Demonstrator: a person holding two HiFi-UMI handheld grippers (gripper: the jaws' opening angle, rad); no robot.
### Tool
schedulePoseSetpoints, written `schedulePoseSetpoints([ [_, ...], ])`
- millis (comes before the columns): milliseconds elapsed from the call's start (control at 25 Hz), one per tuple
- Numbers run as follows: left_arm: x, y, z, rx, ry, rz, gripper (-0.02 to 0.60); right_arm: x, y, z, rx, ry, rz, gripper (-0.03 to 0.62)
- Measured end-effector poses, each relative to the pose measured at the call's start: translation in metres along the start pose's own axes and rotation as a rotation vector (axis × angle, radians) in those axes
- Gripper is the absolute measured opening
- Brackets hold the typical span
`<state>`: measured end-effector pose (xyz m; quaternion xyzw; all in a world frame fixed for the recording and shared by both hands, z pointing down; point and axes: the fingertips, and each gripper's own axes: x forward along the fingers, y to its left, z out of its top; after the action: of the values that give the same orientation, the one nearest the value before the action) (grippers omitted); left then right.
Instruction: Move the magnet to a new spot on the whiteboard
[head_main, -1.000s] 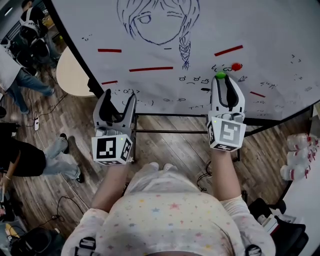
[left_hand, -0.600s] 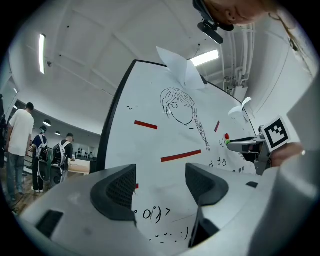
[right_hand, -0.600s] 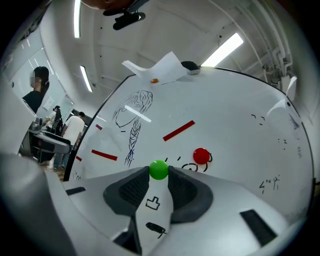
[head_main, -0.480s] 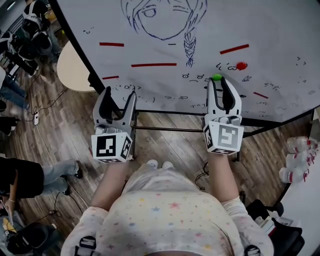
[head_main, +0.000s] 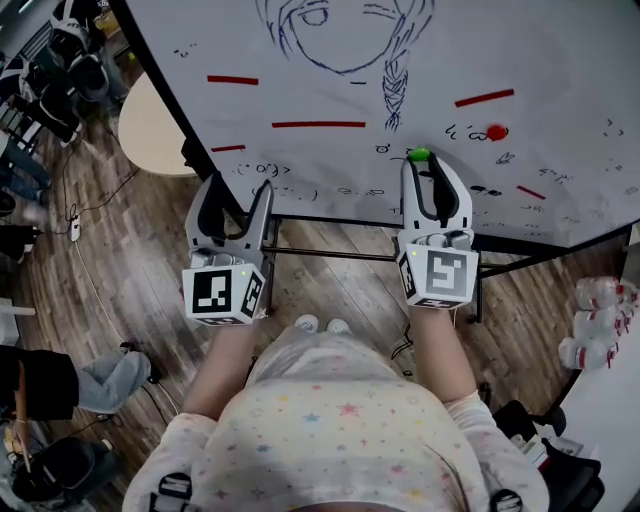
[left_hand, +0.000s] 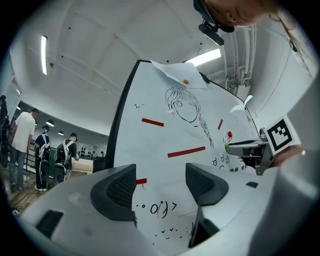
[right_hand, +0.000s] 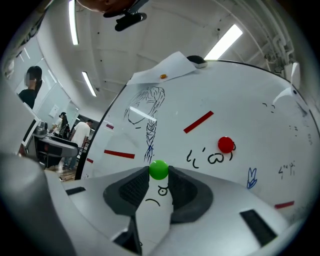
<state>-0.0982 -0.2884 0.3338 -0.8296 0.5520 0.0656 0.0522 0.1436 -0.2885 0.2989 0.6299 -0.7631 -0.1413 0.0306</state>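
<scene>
Pinching the green ball magnet (right_hand: 159, 169) at the very tips of its jaws, your right gripper (head_main: 420, 161) points at the lower middle of the whiteboard (head_main: 560, 90). The right gripper view shows both dark pads pressed against the ball's sides, with the board's black scribbles visible through the narrow gap below it. Whether the magnet touches the board or sits just off it cannot be told. From your head view the green ball magnet (head_main: 418, 154) lies just below and a little right of the braid's end on the sketched head (head_main: 350, 40), and down-left of the red round magnet (head_main: 496, 131), which sits on the board apart from it beside some small doodles. A slanted red strip (head_main: 484, 98) lies above that red magnet, and a longer level one (head_main: 319, 124) lies to the left of the braid.

Your left gripper (head_main: 240, 190) has its jaws spread wide with nothing between them. In the left gripper view, only the board's small marks show through the gap. It points at the board's lower left corner, near a short red strip (head_main: 228, 148). The two grippers are well apart, above the wooden floor (head_main: 330, 285).
</scene>
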Motion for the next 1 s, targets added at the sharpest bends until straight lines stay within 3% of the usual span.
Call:
schedulePoseSetpoints([
  [1000, -0.008, 0.011, -0.014, -0.007, 0.031, 0.034, 0.285, 0.026, 0.039, -0.033, -0.031, 0.069, 0.078, 0.120],
])
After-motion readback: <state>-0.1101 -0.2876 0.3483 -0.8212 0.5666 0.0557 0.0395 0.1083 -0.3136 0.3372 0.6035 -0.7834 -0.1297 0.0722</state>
